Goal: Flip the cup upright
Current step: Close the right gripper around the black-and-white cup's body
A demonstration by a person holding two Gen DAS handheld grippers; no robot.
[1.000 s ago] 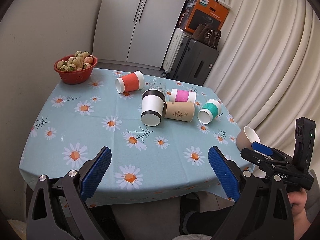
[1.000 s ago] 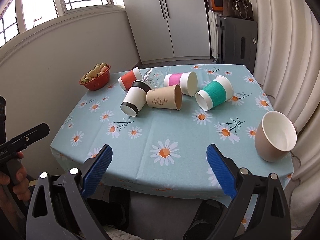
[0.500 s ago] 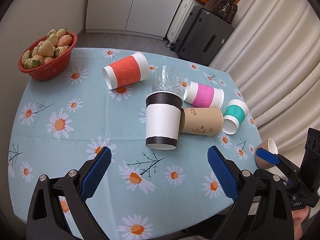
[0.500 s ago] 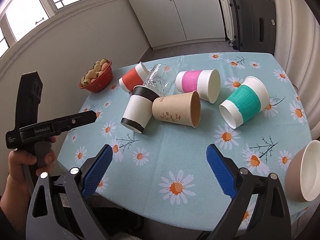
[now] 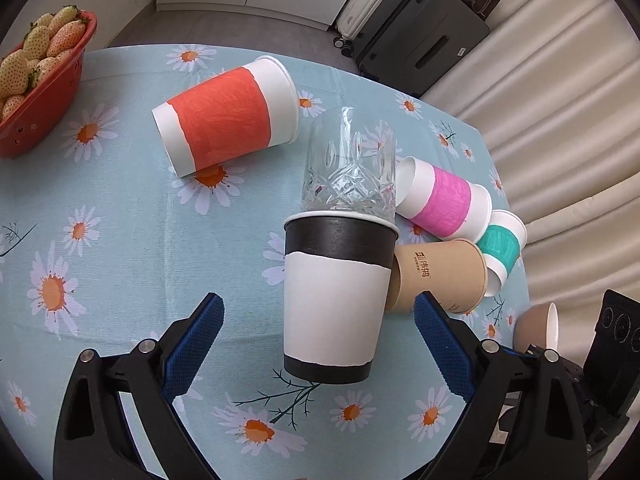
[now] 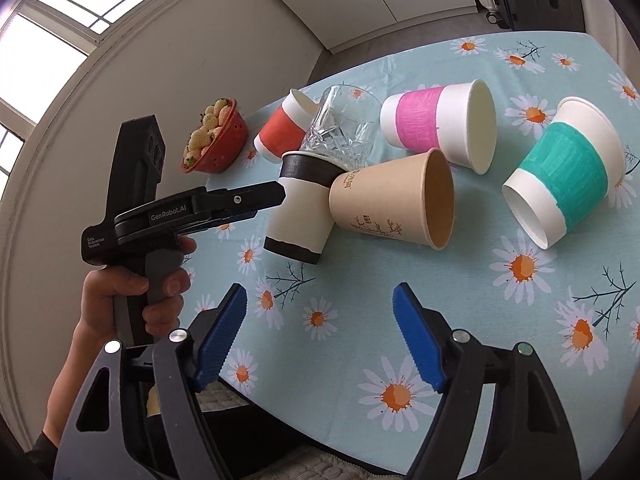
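Several cups lie on their sides on the daisy tablecloth (image 5: 100, 240). A white cup with black bands (image 5: 334, 300) lies nearest, its base toward my left gripper (image 5: 318, 344), which is open just short of it. A cut glass (image 5: 350, 168) lies behind it. Around them lie an orange cup (image 5: 224, 116), a pink cup (image 5: 442, 200), a brown paper cup (image 5: 438, 276) and a teal cup (image 5: 502, 248). My right gripper (image 6: 320, 338) is open and empty above the table's near side. The black-banded cup (image 6: 298, 216) and the left gripper (image 6: 256, 204) show in the right wrist view.
A red bowl of strawberries (image 5: 36, 76) stands at the far left corner. A beige cup (image 5: 536, 326) sits at the right edge near a curtain. Suitcases (image 5: 420, 36) stand on the floor beyond the table.
Both grippers have moved forward over the table. The left gripper has closed in on the black-banded cup. The right view now looks more steeply down at the cups.
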